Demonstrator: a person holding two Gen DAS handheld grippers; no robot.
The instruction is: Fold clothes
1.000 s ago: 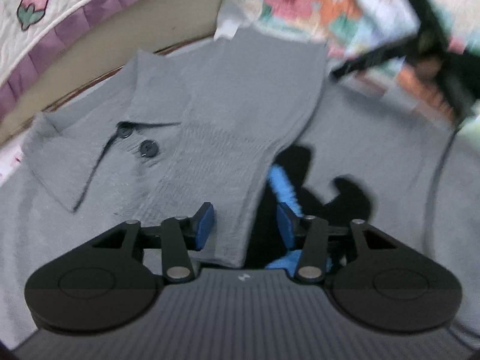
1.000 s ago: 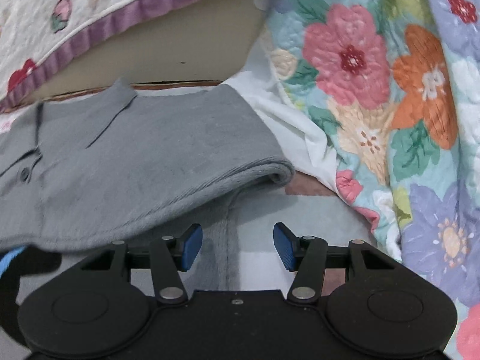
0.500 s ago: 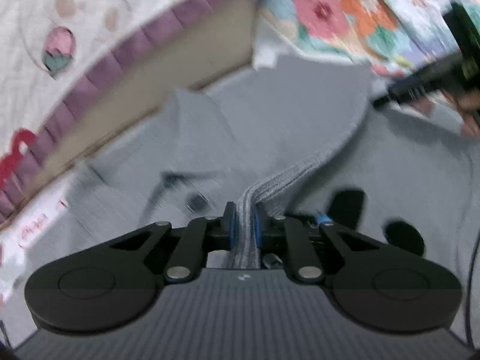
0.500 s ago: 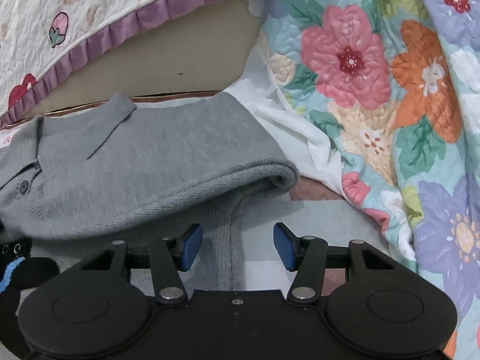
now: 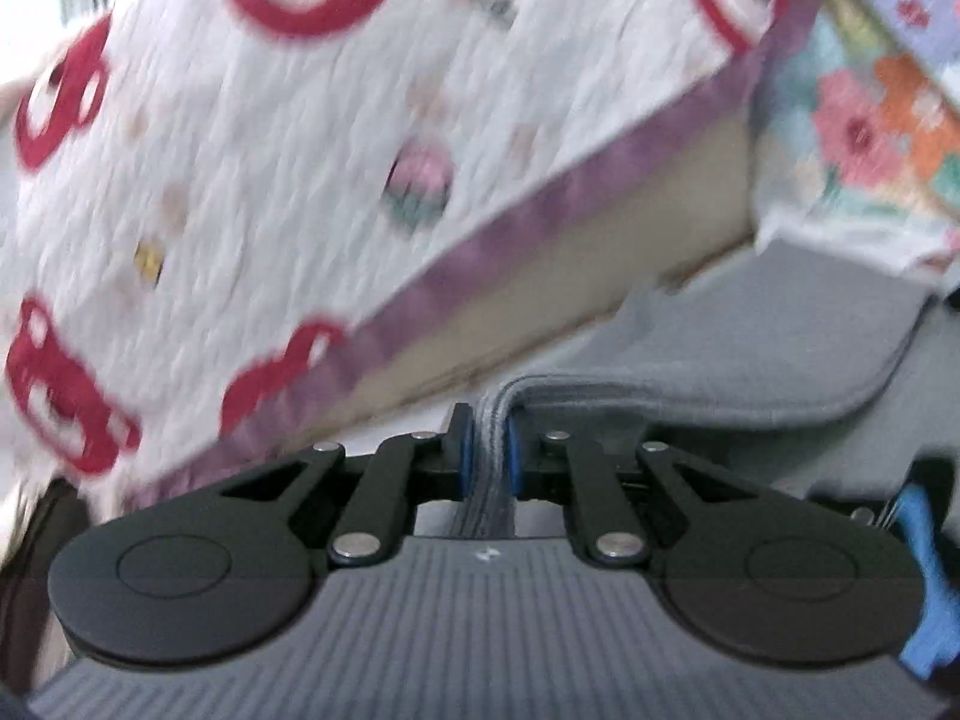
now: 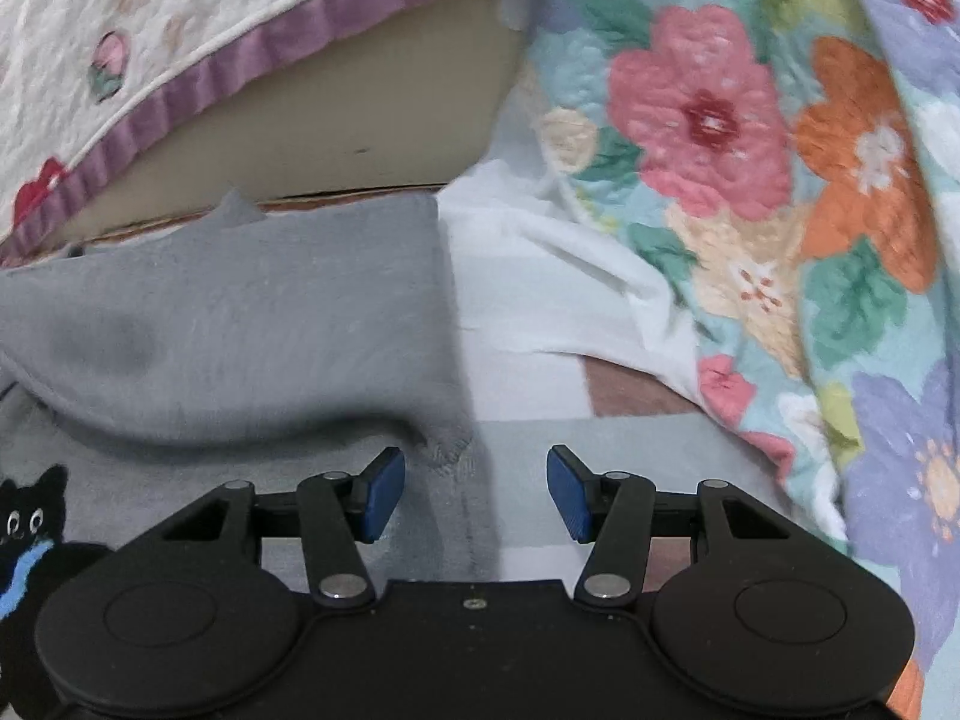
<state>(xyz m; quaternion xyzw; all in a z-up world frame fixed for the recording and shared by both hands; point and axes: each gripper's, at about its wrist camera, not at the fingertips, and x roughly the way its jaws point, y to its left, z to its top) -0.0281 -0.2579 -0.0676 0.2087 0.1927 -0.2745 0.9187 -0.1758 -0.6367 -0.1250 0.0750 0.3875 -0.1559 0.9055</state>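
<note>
A grey knit polo sweater (image 6: 240, 348) lies on the bed, folded over itself. In the left wrist view my left gripper (image 5: 487, 447) is shut on the sweater's ribbed edge (image 5: 489, 420) and holds it lifted, the cloth (image 5: 720, 360) draping away to the right. In the right wrist view my right gripper (image 6: 476, 495) is open and empty, low over the sweater's near corner (image 6: 447, 450).
A white quilt with a purple border (image 6: 180, 84) hangs over a beige board at the back. A floral quilt (image 6: 750, 180) piles up at the right, with white cloth (image 6: 540, 300) beneath it. A black cat figure (image 6: 30, 516) shows at the lower left.
My left gripper closed on the sweater's ribbed edge and lifted it up and leftward, tilting toward the quilt. The sweater's fold shifted in the right view. The right gripper stayed open.
</note>
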